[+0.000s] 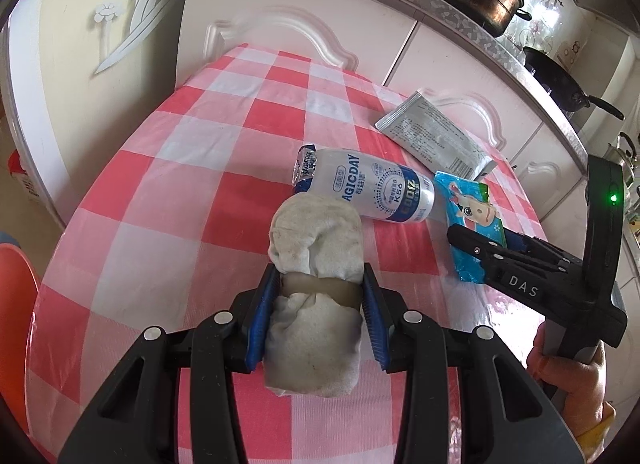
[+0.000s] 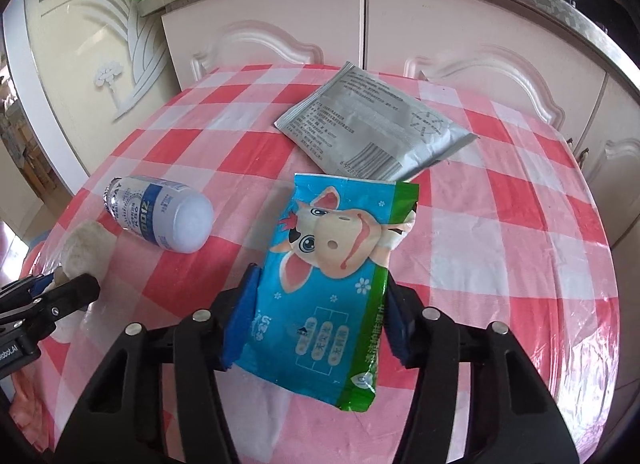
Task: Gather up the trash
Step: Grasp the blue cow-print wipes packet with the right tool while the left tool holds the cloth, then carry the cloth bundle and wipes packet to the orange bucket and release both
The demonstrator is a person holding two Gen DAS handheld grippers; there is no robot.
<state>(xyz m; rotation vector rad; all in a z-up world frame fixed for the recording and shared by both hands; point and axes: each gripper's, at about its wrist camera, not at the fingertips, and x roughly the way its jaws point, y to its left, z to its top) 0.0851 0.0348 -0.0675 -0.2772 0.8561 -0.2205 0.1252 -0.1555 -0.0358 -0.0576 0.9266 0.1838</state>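
The blue cow-print wrapper point(image 2: 328, 284) lies near the tabletop's point(image 2: 500, 232) middle, and the right gripper point(image 2: 320, 316) is closed on its sides. The left gripper point(image 1: 320, 296) clamps a white cloth bundle point(image 1: 316, 264). Beside them lie a white bottle point(image 1: 372, 188) and, toward the far edge, a silver sachet point(image 2: 368, 124).

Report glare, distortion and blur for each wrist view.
Left wrist view: fisheye bends the cabinet doors and darkens the corners; glare on the tablecloth near the right gripper; bottle print sharp. Right wrist view: same curvature; sheen on the cow wrapper and silver packet; no motion blur.
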